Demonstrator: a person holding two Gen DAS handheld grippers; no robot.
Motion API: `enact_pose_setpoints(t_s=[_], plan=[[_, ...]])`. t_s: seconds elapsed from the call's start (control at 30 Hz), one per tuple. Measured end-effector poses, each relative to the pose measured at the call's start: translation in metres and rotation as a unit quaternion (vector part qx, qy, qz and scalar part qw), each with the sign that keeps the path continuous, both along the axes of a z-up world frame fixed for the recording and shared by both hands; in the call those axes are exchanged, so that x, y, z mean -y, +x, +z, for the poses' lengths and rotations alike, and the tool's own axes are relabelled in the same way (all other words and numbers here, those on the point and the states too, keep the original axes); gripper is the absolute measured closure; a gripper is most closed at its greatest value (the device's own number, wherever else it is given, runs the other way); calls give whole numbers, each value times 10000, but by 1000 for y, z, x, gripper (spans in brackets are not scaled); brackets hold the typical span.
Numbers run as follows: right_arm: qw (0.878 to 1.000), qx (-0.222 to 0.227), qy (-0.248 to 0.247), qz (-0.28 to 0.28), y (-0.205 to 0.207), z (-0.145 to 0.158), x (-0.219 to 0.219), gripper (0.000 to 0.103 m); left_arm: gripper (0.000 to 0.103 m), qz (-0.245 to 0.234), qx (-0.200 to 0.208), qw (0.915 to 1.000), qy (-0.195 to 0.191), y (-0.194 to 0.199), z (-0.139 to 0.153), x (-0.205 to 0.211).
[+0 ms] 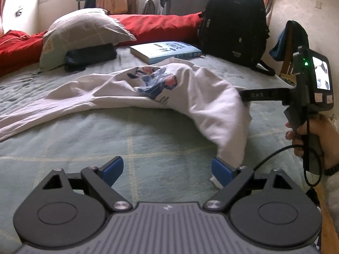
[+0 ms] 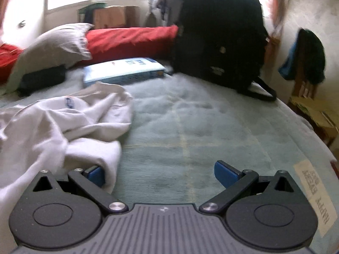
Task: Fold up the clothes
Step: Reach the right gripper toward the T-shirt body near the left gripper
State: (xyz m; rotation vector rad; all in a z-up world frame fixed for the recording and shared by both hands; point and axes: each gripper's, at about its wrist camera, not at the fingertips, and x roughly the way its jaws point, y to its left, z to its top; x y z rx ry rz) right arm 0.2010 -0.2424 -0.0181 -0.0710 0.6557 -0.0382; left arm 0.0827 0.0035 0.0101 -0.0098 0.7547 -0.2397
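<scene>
A white cotton T-shirt with a blue and orange print (image 1: 148, 89) lies crumpled across a bed covered in a pale green checked bedspread (image 1: 131, 144). In the left wrist view the shirt runs in a long arc from 9 o'clock to about 3 o'clock, where its right end hangs down in a fold towards the lower right.

The left gripper (image 1: 167, 170) sits at 6 o'clock over bare bedspread with its blue-padded jaws spread wide; nothing lies between them, though a corner of the shirt touches the outer side of the jaw at 4 o'clock.

The right gripper (image 2: 160, 174) also has its jaws apart in its own view. The shirt is bunched at 9 o'clock there, a fold draping over the jaw at 7 o'clock, while the gap between the pads shows only bedspread. From the left wrist view, a person's hand (image 1: 311, 139) holds this tool's handle at 3 o'clock, with its black finger reaching to the shirt's raised edge.

Towards 12 o'clock rest a light blue paperback book (image 1: 165, 51), a black backpack (image 1: 233, 25) standing upright, a grey pillow (image 1: 84, 31) and a red quilt (image 1: 161, 25).
</scene>
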Motion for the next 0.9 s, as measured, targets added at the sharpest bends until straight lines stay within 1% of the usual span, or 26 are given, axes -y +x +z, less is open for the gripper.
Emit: enact_pose_setpoints(t_s=[0.1,0.2,0.3,0.37,0.4,0.43,0.5,0.53,0.6,0.63,0.7,0.8,0.9], plan=[[9998,-37,-134,124,2,0,1,0,13,-314,-54,9994,-117,6,-3,10],[9995,-199,88,235,8,-4,11,0,13,-626,-109,9977,-225,14,-7,23],[9991,-306,142,264,14,-8,17,0,13,-860,-149,9961,-147,23,-11,40],[9988,-313,215,298,15,-6,19,0,13,-1041,-142,9942,-208,34,-17,50],[9988,-293,233,315,15,-5,19,0,13,-993,-178,9947,-211,40,-22,53],[9989,-255,210,332,14,-3,18,0,16,-919,-213,9954,-192,46,-27,55],[9993,-170,80,325,12,-1,17,0,21,-599,-269,9978,2,60,-36,56],[9996,-134,-7,263,11,-1,18,0,21,-444,-302,9985,58,66,-39,56],[9999,-90,-76,101,10,0,24,0,22,-227,-345,9991,-44,72,-39,47],[9999,-57,-109,15,9,1,27,0,24,-92,-284,9995,58,73,-37,43],[9997,96,-181,-159,6,7,35,0,26,230,-170,9991,312,76,-35,34],[9986,204,-294,-389,7,15,48,0,25,294,-266,9990,186,80,-31,20],[9962,270,-462,-687,9,21,65,0,27,321,-212,9990,220,74,-27,17]])
